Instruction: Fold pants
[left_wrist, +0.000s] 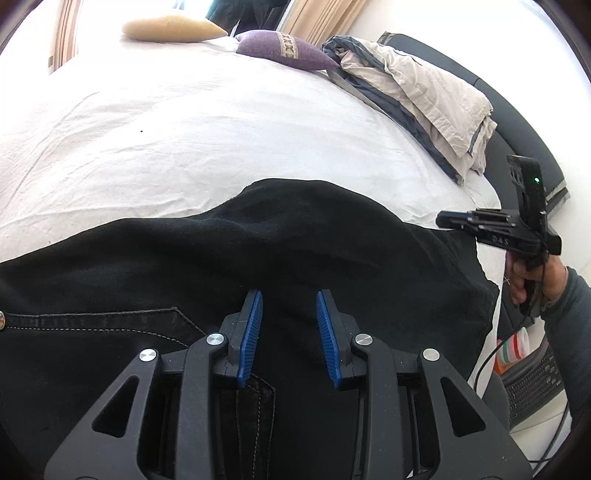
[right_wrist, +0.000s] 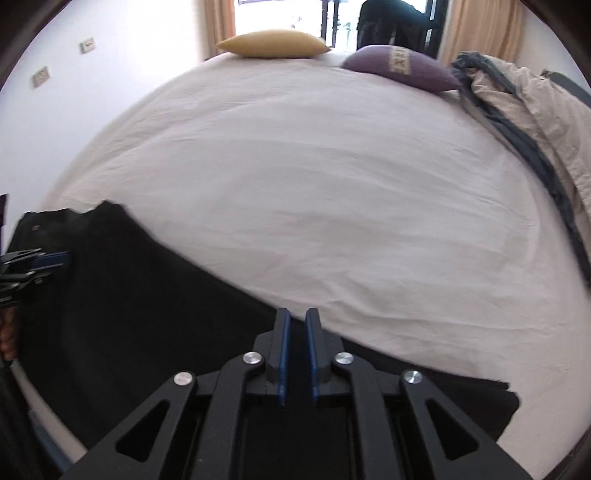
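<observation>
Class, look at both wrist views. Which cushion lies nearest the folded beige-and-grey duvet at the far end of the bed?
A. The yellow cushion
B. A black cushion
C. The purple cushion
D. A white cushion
C: the purple cushion sits right beside the folded duvet; the yellow cushion lies farther off.

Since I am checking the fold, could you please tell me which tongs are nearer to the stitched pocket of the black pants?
Left. The left tongs hover right beside the stitched pocket; the right tongs hang over the far edge of the black pants.
</observation>
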